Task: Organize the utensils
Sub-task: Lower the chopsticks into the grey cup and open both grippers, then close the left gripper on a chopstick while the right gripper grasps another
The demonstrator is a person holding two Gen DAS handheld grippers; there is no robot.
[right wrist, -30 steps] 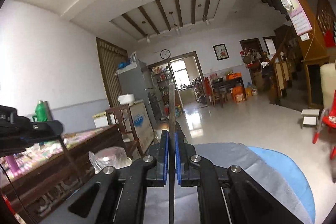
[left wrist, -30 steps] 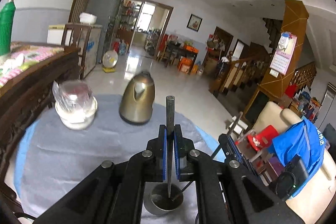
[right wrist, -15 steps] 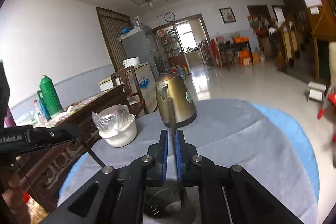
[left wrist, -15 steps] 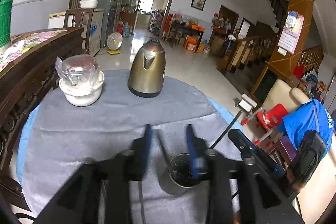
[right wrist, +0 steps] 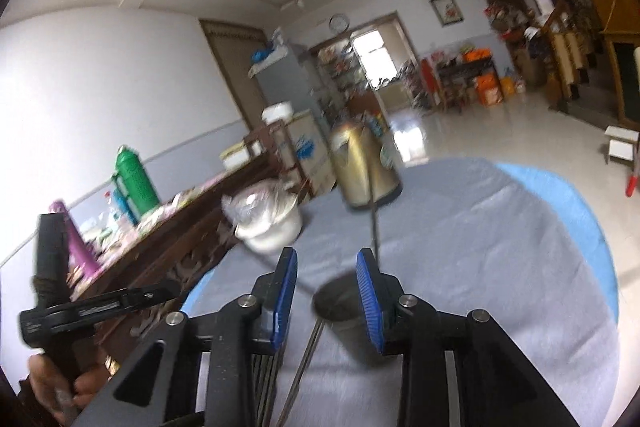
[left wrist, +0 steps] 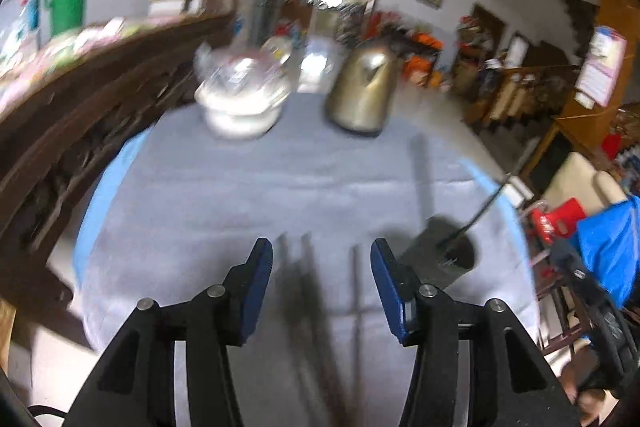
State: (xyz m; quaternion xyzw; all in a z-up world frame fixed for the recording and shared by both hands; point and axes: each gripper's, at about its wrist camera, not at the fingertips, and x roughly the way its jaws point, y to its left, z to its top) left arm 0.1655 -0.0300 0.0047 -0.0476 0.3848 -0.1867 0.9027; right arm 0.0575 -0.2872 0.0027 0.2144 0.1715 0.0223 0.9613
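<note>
Both tools are showing matte black linkage arms studded with round silver pivot pins. The left gripper and right gripper are wearing blue pads, ribbed on the right one. A black pistol-style handle is showing at far left.

home living hall | fridge, kettle, staircase, wall clock

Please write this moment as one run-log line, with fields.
left gripper: opening, nothing between pads | right gripper: opening, empty | metal cup: holds an upright utensil | utensils: lying on grey cloth
</note>
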